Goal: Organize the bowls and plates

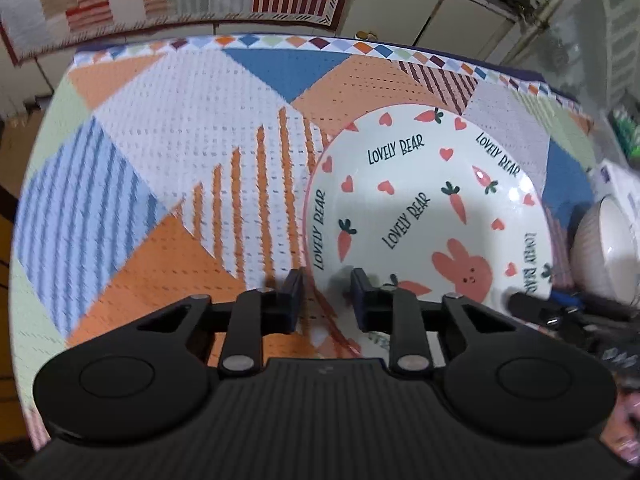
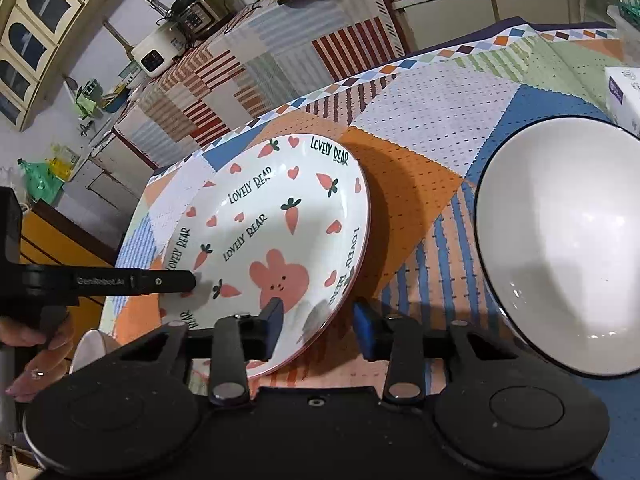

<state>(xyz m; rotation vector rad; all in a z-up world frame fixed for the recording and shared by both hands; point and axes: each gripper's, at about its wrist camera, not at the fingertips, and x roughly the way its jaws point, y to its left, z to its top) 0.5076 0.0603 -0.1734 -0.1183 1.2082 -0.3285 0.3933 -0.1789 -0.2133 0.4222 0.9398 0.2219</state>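
Observation:
A white plate (image 1: 400, 200) printed with carrots, hearts, a pink rabbit and "LOVELY BEAR" lies on the patchwork cloth. My left gripper (image 1: 328, 300) straddles its left rim, one finger outside and one over the plate, and is shut on the rim. The right wrist view shows that gripper (image 2: 188, 284) from the side, on the plate (image 2: 260, 208). My right gripper (image 2: 318, 320) is open around the plate's near right rim: its left finger is over the plate and its right finger (image 2: 366, 332) stands off the edge. A large white bowl (image 2: 560, 240) with a dark rim sits to the right.
The bowl (image 1: 600, 248) also shows at the left wrist view's right edge. A white box (image 2: 624, 92) stands behind the bowl. A person's hand (image 2: 32, 360) holds the left gripper's handle. The table's far edge (image 2: 360, 76) drops to cabinets and a counter with appliances.

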